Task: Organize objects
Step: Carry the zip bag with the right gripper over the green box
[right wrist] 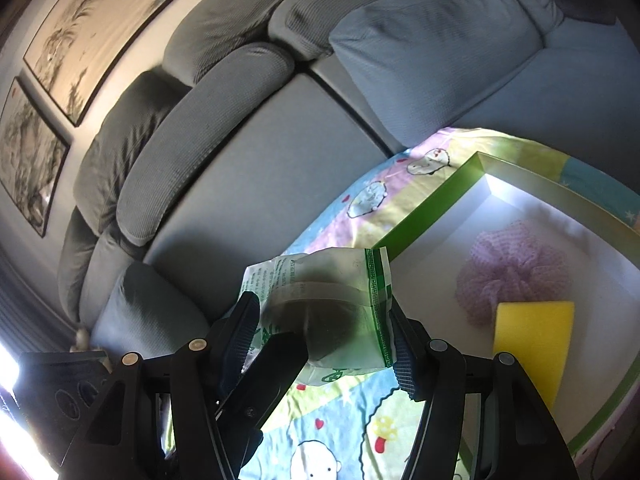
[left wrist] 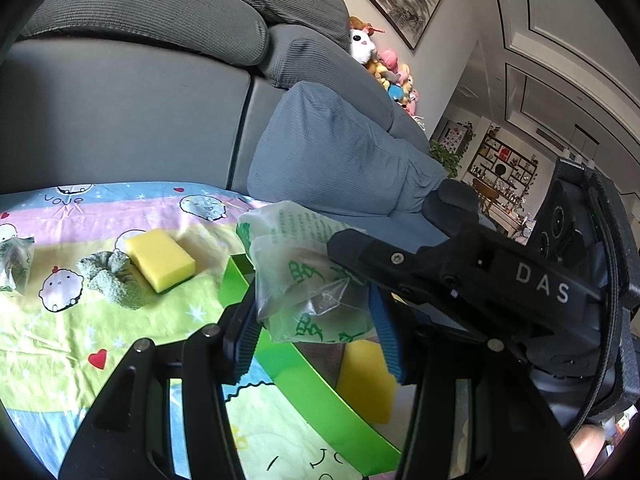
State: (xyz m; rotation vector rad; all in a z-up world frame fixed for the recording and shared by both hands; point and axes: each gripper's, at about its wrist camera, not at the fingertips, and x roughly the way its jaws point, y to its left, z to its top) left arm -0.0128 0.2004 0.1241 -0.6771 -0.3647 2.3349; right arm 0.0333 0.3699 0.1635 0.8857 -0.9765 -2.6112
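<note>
Left wrist view: a green-printed plastic packet (left wrist: 312,280) is sitting between the blue pads of the left gripper (left wrist: 316,332), which is clamping it; the right gripper (left wrist: 404,276) is reaching in from the right over the same packet.
Right wrist view: the same packet (right wrist: 332,304) is lying between the pads of the right gripper (right wrist: 324,344), which is closing on its two sides.
Packet position: it is hanging in the air just beside the near corner of the green-walled tray (right wrist: 424,216), not yet inside.
Already in tray: a yellow sponge (right wrist: 532,328) and a lilac mesh puff (right wrist: 512,272) are resting on its white floor.
Waiting on the cloth (left wrist: 100,328): a second yellow sponge (left wrist: 160,258), a green scrunchie (left wrist: 112,280) touching it, and another small packet (left wrist: 14,264) at the far left edge.
Progress, as judged: two items are stowed, one is travelling, three are remaining, so roughly a third is done.
</note>
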